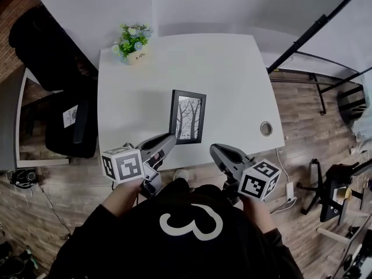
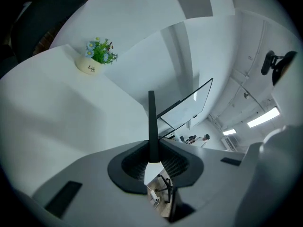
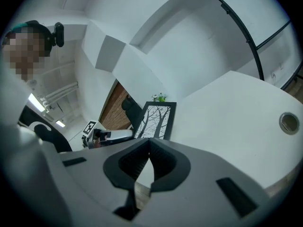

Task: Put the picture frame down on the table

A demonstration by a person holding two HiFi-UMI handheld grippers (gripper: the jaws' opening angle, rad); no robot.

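One desk. On it: one frame, one potted plant, one round grommet. Two claws, the left claw and the right claw, each bearing one cube, so two cubes. Two black chairs beside the desk. One person.

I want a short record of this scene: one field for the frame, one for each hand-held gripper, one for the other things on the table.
frame: picture frame, black border, tree picture, over the white table; whether it touches the table cannot be told
left hand-held gripper: shut on the picture frame's edge
right hand-held gripper: jaws together, empty, apart from the frame
other things: flower pot at the far left corner; cable hole near the right edge
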